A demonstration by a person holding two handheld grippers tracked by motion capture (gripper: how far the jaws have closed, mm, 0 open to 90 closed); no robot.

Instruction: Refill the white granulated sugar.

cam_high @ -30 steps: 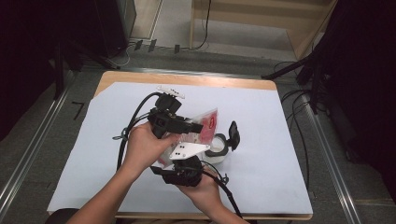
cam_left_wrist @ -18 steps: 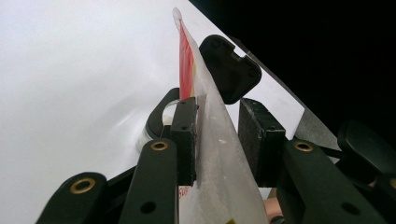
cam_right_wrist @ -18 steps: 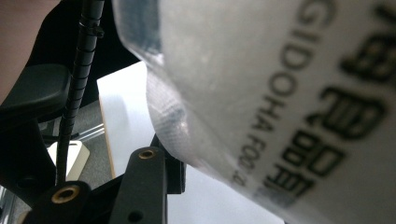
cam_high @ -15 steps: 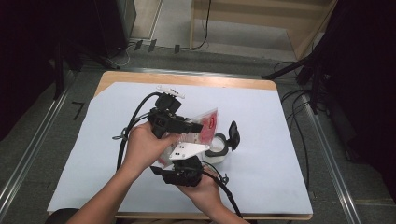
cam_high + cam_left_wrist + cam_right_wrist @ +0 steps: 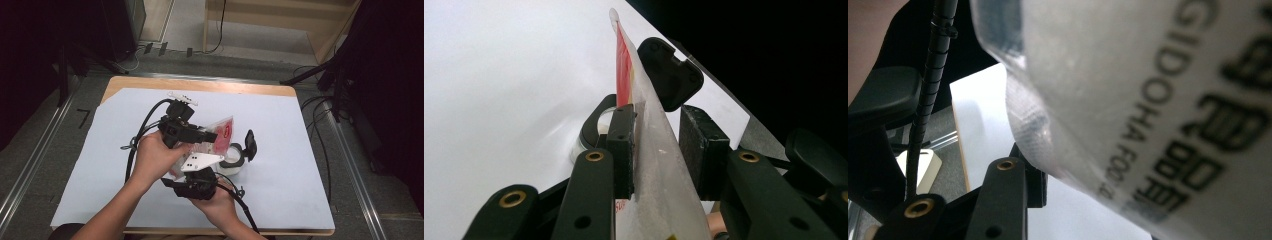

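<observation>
Left gripper view: pouch stands between the left tongs.

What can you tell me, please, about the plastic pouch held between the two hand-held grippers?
The pouch is clear, crinkled plastic film with red print and dark lettering. It is held above the table, over a small open container. The left hand-held gripper has it edge-on between its pads, one pad against the film; the right hand-held gripper is at its lower end.
</observation>
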